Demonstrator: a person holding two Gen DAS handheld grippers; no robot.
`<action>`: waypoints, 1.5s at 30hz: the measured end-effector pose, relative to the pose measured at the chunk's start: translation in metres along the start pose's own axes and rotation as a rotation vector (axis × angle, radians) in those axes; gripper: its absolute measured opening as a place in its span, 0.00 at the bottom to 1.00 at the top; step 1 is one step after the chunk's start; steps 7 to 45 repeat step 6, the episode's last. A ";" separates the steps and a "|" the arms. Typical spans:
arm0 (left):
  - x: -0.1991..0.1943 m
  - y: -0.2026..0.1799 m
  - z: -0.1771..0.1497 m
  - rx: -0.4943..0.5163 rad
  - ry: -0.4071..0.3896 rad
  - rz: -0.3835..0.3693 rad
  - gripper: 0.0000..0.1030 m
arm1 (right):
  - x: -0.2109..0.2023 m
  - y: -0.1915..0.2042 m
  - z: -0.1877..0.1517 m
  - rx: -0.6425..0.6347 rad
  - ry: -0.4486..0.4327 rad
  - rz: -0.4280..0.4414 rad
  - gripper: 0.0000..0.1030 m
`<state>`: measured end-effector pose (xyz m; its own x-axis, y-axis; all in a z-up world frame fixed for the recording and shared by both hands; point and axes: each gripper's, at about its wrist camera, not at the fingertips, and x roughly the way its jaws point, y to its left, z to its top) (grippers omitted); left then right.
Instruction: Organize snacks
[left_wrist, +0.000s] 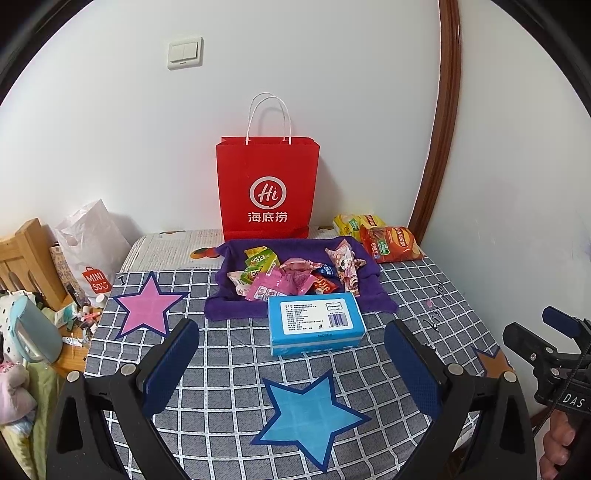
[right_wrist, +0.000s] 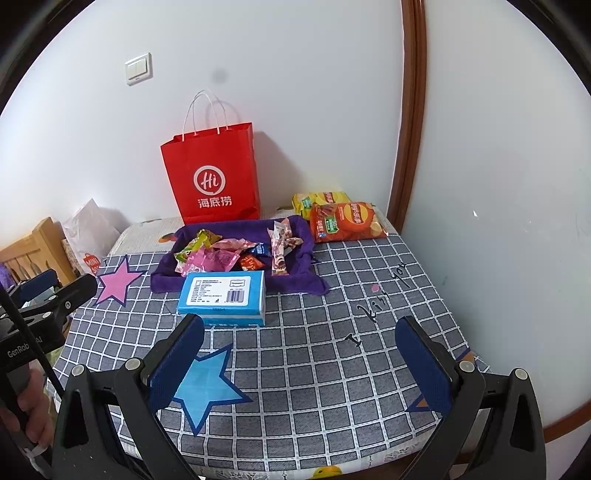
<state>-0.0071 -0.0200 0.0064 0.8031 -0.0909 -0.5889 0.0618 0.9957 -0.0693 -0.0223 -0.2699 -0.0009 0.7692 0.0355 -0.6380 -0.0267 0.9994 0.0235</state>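
Left wrist view: left tongs (left_wrist: 291, 373) are hovering over the counter (left_wrist: 424, 291), spread wide apart and holding nothing. A checked grey cloth with star patches is covering the counter. A blue star (left_wrist: 310, 417) is lying between the two blue pads. Just beyond the tongs, a blue box (left_wrist: 316, 323) is sitting label-up, touching the near edge of a purple tray (left_wrist: 369, 291). Small wrapped snacks (left_wrist: 291, 275) are lying heaped inside the tray. A red paper bag (left_wrist: 267, 188) is standing upright behind the tray, against the wall. Two chip bags (left_wrist: 389, 242) are lying to the right of the tray, near the back right corner, one orange and one yellow behind it. The right tongs' body is showing at the right edge, with fingers of a hand (left_wrist: 561, 443) wrapping the handle.

Right wrist view: right tongs (right_wrist: 301, 360) are also hanging wide open and empty above the cloth. The blue box (right_wrist: 223, 295) is sitting just ahead of the left pad. Snacks (right_wrist: 236, 253) are resting in the purple tray (right_wrist: 166, 277); chip bags (right_wrist: 345, 219) are lying beside it, apart from the tray rim.
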 end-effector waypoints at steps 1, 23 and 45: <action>0.000 0.000 0.000 0.000 0.000 -0.001 0.98 | 0.001 0.000 0.000 -0.001 0.002 -0.001 0.99; 0.002 0.001 0.000 -0.002 0.000 0.003 0.98 | 0.001 0.003 -0.002 -0.008 -0.001 -0.002 0.99; 0.002 0.001 0.000 -0.002 0.000 0.003 0.98 | 0.001 0.003 -0.002 -0.008 -0.001 -0.002 0.99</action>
